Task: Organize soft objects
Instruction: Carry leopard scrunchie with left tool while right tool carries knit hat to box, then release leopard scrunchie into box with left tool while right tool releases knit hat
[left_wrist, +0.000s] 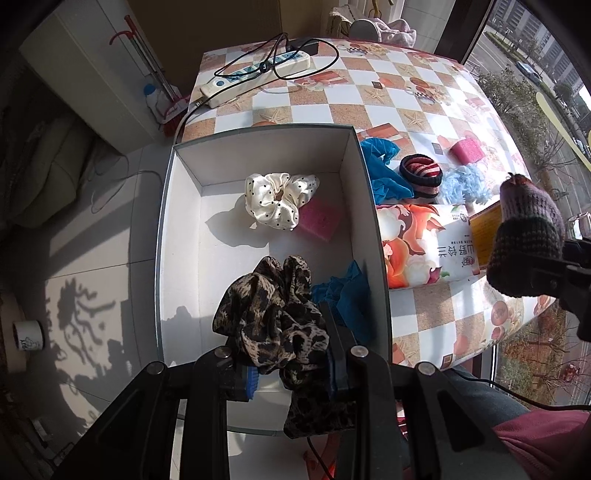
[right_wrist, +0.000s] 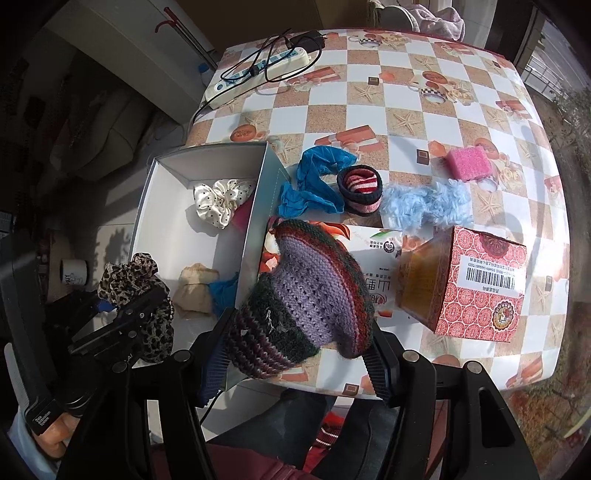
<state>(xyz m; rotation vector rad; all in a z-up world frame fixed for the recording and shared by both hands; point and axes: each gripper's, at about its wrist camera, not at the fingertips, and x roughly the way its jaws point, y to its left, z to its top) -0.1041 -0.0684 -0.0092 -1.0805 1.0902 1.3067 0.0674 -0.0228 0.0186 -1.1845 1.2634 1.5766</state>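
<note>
**Two Soft Things Held Over the Box**

The left hand-held gripper (left_wrist: 291, 373) was closed on a leopard scrunchie (left_wrist: 273, 317). It hung just over the near end of the white box (left_wrist: 369, 206). The right hand-held gripper (right_wrist: 295, 354) held a knitted hat (right_wrist: 306, 291) between its fingers. The hat was above the worktop (right_wrist: 369, 110), just to the right of the box wall.

What could have gone wrong? The scrunchie was floppy, and part of it drooped below the fingers. If it was let go too close to the near wall, it could have caught on the edge or dropped to the floor. The hat was big and puffy. It could have bumped the box wall on the way in, or landed on the left hand-held gripper, since the two were near each other.

In the box, ahead of the left hand-held gripper, lay a cream dotted scrunchie (left_wrist: 279, 201) touching a pink sponge (left_wrist: 319, 221). Closer in sat a blue cloth (left_wrist: 343, 291) and a beige lump (right_wrist: 195, 290).
</note>
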